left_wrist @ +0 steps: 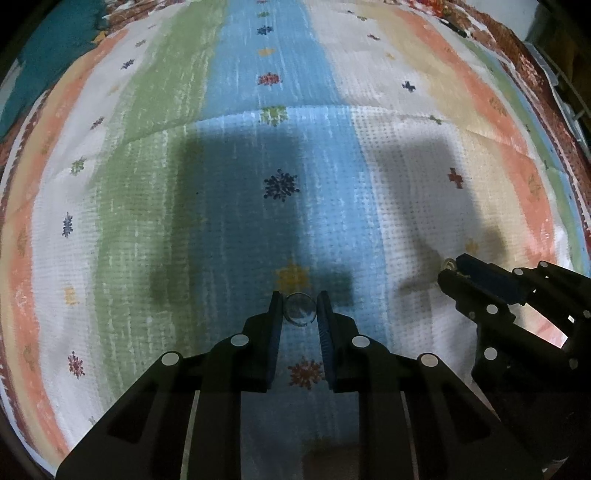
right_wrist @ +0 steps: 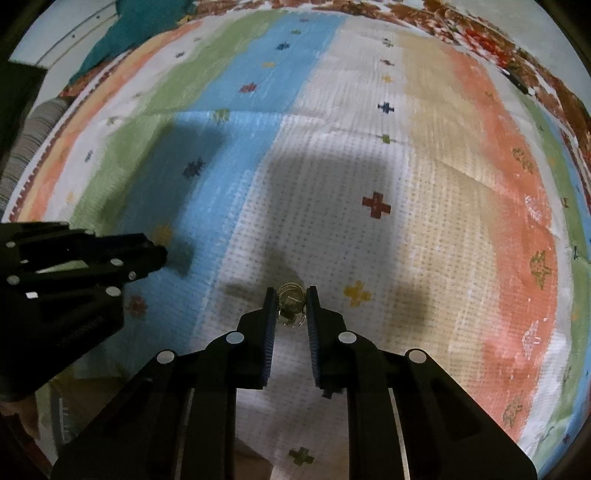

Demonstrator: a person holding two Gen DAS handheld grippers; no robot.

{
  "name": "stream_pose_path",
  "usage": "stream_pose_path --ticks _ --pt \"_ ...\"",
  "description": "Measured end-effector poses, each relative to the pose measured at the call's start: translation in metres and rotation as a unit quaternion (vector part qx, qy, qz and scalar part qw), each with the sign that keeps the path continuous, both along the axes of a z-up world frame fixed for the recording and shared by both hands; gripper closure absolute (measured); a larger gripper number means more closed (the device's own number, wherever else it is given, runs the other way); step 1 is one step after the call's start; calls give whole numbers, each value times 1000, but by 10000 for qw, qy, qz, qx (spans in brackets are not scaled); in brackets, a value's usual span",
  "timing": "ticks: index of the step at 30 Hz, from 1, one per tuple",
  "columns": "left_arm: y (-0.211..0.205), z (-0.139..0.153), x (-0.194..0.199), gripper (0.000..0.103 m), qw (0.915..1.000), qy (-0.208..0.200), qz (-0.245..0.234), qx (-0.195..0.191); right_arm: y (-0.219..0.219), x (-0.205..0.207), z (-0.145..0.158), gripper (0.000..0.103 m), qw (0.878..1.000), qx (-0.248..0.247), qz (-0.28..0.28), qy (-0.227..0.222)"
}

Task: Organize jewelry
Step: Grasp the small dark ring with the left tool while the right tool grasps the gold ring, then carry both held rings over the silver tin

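A small clear round jewelry piece (left_wrist: 300,313) sits between the fingertips of my left gripper (left_wrist: 300,301), whose pads press on both its sides, just above the blue stripe of the cloth. My right gripper (right_wrist: 291,295) is shut on a small gold ring-like piece (right_wrist: 290,300) with a clear part hanging below it, over the white stripe. In the left wrist view the right gripper (left_wrist: 450,268) comes in from the right with the gold piece (left_wrist: 448,264) at its tip. The left gripper (right_wrist: 162,254) shows at the left of the right wrist view, its held piece hidden.
A striped woven cloth (left_wrist: 280,147) in green, blue, white, beige and orange with small flower and cross motifs covers the surface; a fold runs across it. A teal cloth (right_wrist: 147,29) lies at the far left, and a red patterned border (right_wrist: 480,40) at the far right.
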State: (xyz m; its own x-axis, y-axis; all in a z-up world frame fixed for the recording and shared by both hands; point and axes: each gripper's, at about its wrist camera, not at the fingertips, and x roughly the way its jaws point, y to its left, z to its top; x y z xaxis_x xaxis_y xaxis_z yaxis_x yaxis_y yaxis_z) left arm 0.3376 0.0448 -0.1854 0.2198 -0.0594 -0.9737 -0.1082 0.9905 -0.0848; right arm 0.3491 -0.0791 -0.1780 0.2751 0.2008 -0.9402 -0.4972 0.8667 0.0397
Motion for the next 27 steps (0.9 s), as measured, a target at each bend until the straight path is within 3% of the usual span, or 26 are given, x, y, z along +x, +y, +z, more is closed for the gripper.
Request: stream_pose_path --ticks 17,27 --pt "-3 52 -48 85 9969 -778 -109 48 -11 -28 48 86 9971 622 -196 -401" --pt "-5 74 -61 85 9937 -1108 -131 60 -20 -43 68 86 9953 695 -228 -628"
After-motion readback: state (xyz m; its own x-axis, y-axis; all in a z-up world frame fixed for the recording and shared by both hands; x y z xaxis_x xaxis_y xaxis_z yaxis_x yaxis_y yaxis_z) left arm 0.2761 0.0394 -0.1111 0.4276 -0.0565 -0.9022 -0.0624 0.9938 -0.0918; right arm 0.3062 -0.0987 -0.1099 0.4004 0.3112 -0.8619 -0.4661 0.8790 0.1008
